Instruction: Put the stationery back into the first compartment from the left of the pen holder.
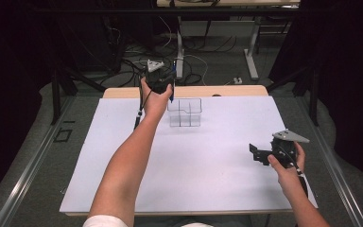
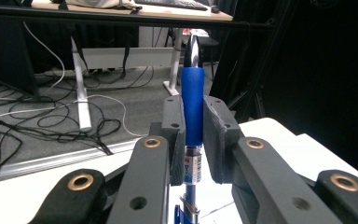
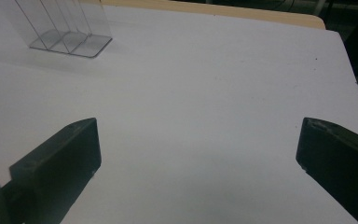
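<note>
The left hand-held gripper (image 1: 163,87) is clamped on a blue plastic pen with a silver tip (image 2: 193,105), the pads pressing on its barrel from both sides, and the pen stands roughly upright in the grip. It hangs just beside the clear plastic organiser box with inner dividers (image 1: 185,112), at the box's left far corner and above its rim. So the pickup looks done and the carry nearly so. What is left, as I judge it, is to bring the pen over one compartment, lower it in and let go.

The right hand-held gripper (image 1: 263,153) hovers well apart from the box, near the right edge of the white worktop (image 1: 203,165). Its jaws stand wide with nothing between them.

Several things are hard to make out. The box is so transparent that from the high view I cannot tell whether any compartment already holds something, or which compartment the pen is aimed at. The pen's lower end is cut off at the bottom of the left gripper view, and in the high view the hand covers most of it. Whether the pen is directly over the box or just short of it I cannot say.
</note>
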